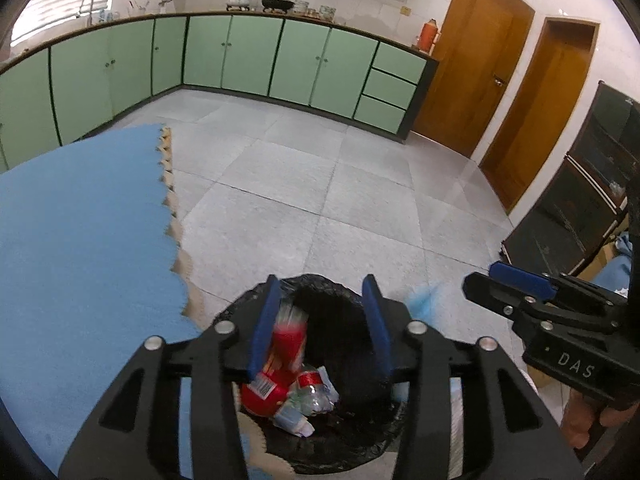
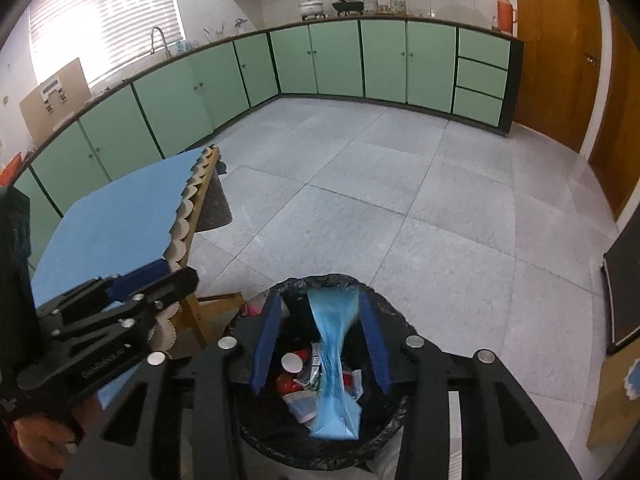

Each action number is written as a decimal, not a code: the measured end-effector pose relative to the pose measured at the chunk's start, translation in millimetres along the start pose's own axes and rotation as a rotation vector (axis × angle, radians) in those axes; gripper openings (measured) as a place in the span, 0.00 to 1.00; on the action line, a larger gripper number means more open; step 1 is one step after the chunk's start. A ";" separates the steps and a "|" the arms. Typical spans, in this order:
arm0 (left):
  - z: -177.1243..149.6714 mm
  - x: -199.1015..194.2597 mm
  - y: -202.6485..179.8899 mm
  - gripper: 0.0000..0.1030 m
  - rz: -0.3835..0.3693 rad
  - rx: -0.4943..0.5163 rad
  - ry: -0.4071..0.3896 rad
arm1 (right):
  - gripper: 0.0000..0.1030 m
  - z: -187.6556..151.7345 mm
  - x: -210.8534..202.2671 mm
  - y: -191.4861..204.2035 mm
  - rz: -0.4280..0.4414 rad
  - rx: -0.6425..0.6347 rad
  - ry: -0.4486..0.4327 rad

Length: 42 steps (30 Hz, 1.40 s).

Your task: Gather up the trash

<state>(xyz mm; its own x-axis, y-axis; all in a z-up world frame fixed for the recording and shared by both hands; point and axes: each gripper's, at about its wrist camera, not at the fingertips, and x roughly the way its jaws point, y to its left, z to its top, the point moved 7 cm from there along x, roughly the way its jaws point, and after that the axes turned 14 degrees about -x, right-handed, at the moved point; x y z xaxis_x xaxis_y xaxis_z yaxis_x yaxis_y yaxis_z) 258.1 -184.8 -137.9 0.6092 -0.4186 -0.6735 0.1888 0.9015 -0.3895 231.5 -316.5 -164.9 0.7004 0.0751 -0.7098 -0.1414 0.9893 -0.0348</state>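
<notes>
Both of my grippers hang above the round bin lined with a black plastic bag [image 2: 340, 456]. Left gripper [image 1: 320, 328]: jaws apart, gripping nothing; a blurred red wrapper [image 1: 286, 340] shows just beside its left pad. Right gripper [image 2: 320, 344]: jaws apart, with a blurred pale-blue plastic sheet [image 2: 334, 360] between them, over the bin's red-and-white packaging litter [image 2: 296, 380]. Blue-topped wooden table [image 2: 120, 216] stands beside the bin.

Window [image 2: 104, 20] glare washes out, edges bend, falling trash [image 2: 334, 360] motion-blurred.
</notes>
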 end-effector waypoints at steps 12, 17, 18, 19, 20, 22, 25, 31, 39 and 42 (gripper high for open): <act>24.5 -50.4 10.2 0.72 0.040 0.011 -0.111 | 0.83 10.6 -31.3 -2.7 -0.054 -0.011 -0.076; 28.2 -76.6 8.6 0.86 0.045 0.028 -0.152 | 0.94 14.4 -51.0 -0.2 -0.030 0.001 -0.121; 27.9 -82.6 7.8 0.86 0.045 0.031 -0.158 | 0.94 15.4 -55.6 1.4 -0.022 0.000 -0.129; 27.6 -87.8 6.9 0.87 0.045 0.035 -0.164 | 0.94 16.5 -60.4 2.9 -0.014 -0.001 -0.138; 27.0 -92.9 5.9 0.87 0.045 0.039 -0.171 | 0.94 17.8 -63.6 5.6 -0.011 -0.001 -0.144; 26.0 -102.3 2.5 0.88 0.044 0.048 -0.182 | 0.94 19.0 -72.6 9.1 0.001 -0.003 -0.163; 24.0 -119.0 0.9 0.89 0.041 0.050 -0.201 | 0.94 21.0 -87.7 12.9 0.008 -0.007 -0.187; 20.2 -150.2 -2.1 0.90 0.033 0.045 -0.235 | 0.94 21.4 -117.4 18.8 0.010 -0.028 -0.234; 14.4 -183.9 -4.5 0.90 0.048 0.044 -0.275 | 0.94 19.0 -146.8 32.7 0.011 -0.063 -0.276; 10.0 -194.9 -6.5 0.90 0.062 0.059 -0.292 | 0.94 16.5 -152.8 37.0 0.016 -0.068 -0.285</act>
<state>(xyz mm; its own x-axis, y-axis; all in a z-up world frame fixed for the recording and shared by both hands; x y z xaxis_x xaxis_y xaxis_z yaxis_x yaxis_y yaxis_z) 145.9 -108.0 2.3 0.8152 -0.3207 -0.4823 0.1835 0.9328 -0.3101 130.8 -289.3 -46.2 0.8645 0.1321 -0.4849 -0.1936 0.9779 -0.0787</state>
